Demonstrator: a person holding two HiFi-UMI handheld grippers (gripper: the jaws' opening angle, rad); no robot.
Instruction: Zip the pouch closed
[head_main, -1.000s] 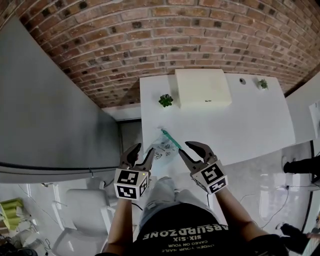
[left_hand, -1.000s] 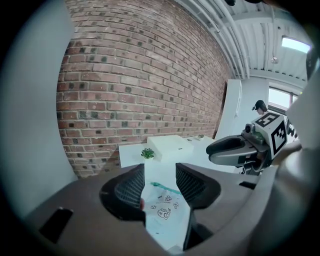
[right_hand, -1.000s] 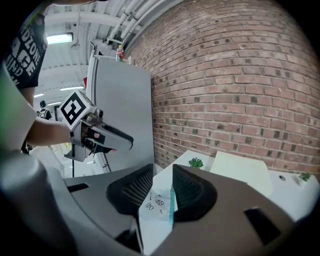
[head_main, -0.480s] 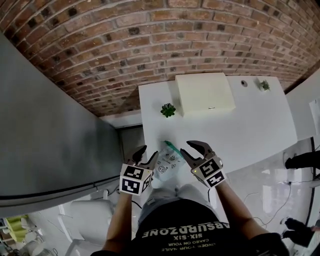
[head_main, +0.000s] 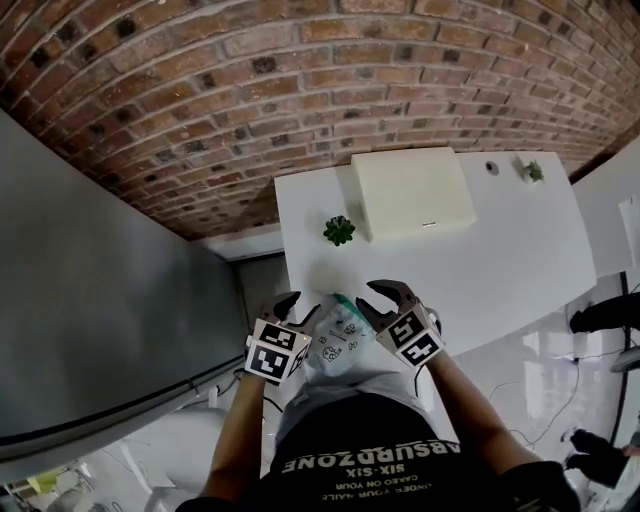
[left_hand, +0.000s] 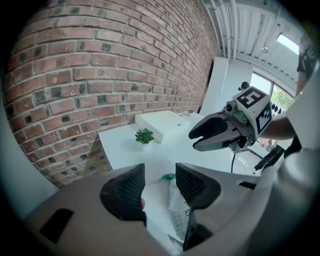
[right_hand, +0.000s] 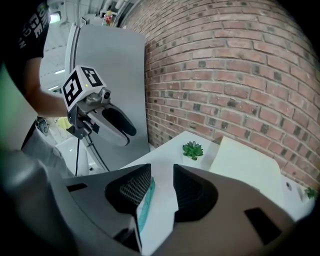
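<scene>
While the head view gives the pouch (head_main: 343, 338) only as a pale shape between both grippers at the table's (head_main: 500, 250) near edge, the teal zipper (right_hand: 145, 205) is shown lengthwise by the right gripper view, laid against one pad of the right gripper (head_main: 375, 298), whose jaws are opening around the pouch. By the left gripper view, the pouch is seen pinched in the left gripper (head_main: 300, 305). Compared with a second ago, pouch and grippers are found nearer the person. Bare tabletop is left beyond; the plant (head_main: 339, 231) and box (head_main: 410, 192) are set well apart.
</scene>
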